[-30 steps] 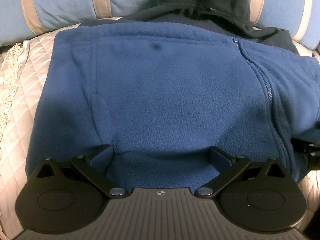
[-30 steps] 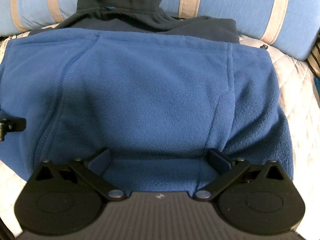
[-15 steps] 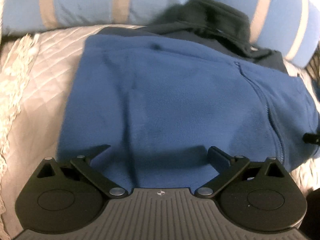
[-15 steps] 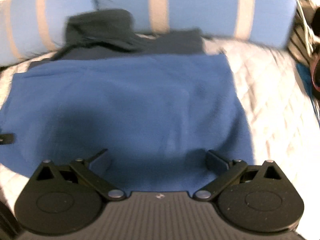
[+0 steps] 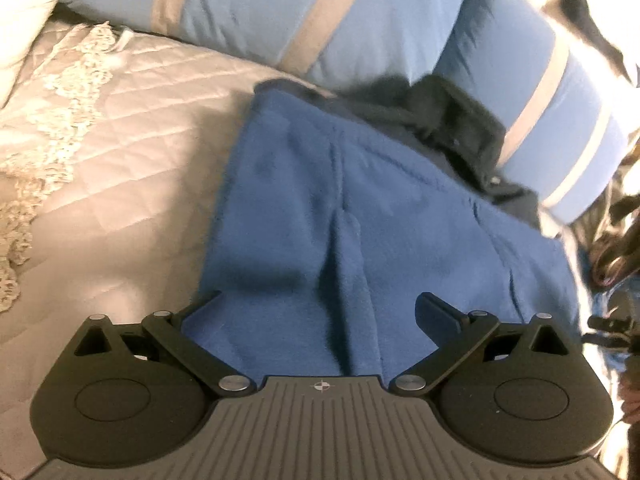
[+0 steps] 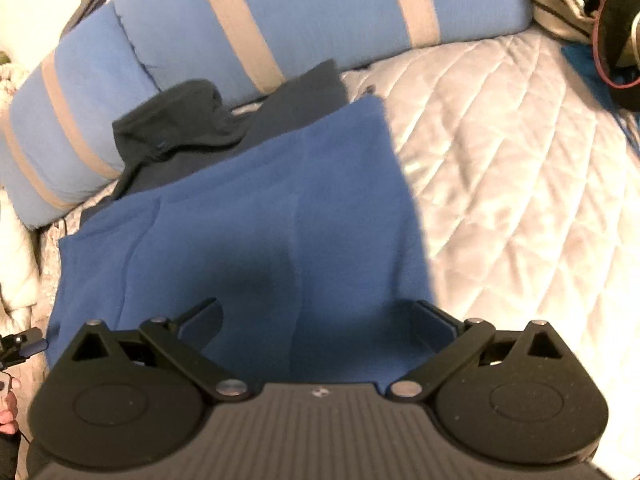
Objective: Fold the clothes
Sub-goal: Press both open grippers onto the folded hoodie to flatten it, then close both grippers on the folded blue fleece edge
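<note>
Your left tongs (image 5: 320, 312) stand spread apart with nothing between them, hovering over the near edge of the blue fleece jacket (image 5: 360, 216), which lies folded flat on the quilted bed (image 5: 120, 140). Your right tongs (image 6: 320, 320) are likewise parted and empty above the jacket's near right corner. Its dark collar (image 6: 172, 116) rests against the striped blue pillows (image 6: 320, 12).

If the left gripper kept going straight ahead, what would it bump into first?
Most likely the blue fleece garment spread on the quilted beige bedspread: it fills the space ahead of the open left gripper. Farther on lies its dark collar, though depth is hard to judge.
</note>
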